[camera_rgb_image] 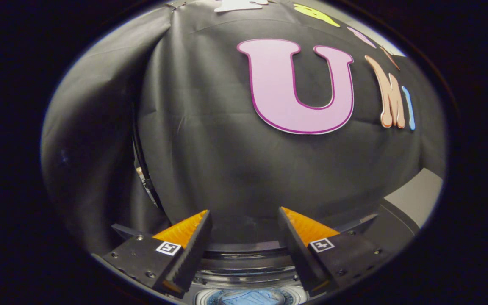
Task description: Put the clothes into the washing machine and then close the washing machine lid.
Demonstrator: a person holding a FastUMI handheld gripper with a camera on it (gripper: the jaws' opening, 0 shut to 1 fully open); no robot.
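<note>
Tool (244,220) held above washing machine (246,271), fingers (184,231) spread apart, gap bare, nothing gripped. Finger tips wedge-shaped: orange ribbed faces, black toothed inner edges, small square markers on black bodies. Below and between fingers: round drum opening, ridged grey rim rings, lid not over it. Clothes (252,297) pale blue, crumpled, lying inside drum. Beyond fingers: black cloth wall (210,140), draped, creased, close ahead. To right past cloth: grey flat panel (415,197), dark rounded edge beside it.
</note>
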